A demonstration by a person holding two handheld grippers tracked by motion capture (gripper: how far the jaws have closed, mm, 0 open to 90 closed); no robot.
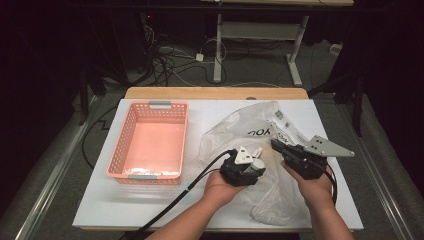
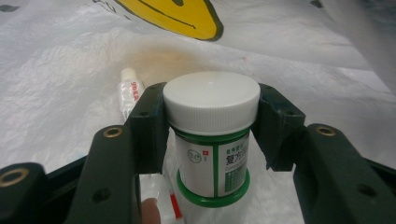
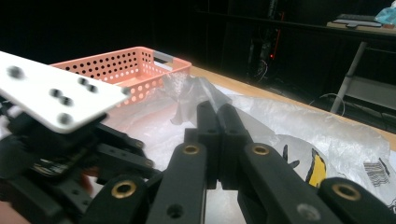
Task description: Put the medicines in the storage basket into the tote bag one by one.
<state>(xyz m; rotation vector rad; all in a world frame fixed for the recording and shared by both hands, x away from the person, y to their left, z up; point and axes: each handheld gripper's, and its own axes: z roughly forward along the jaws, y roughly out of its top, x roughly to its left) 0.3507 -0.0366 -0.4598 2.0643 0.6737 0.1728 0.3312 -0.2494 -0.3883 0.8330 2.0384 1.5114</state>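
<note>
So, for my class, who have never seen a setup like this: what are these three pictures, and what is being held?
A person at a white table holds a two-jaw tool in each hand. One picture looks down from above; the other two come from cameras riding on the tools. The left tool grips a small white-capped bottle by its cap, over a crumpled plastic bag, with a small tube lying beside it. The right tool is closed on a fold of that bag. An orange basket stands at the left.
</note>
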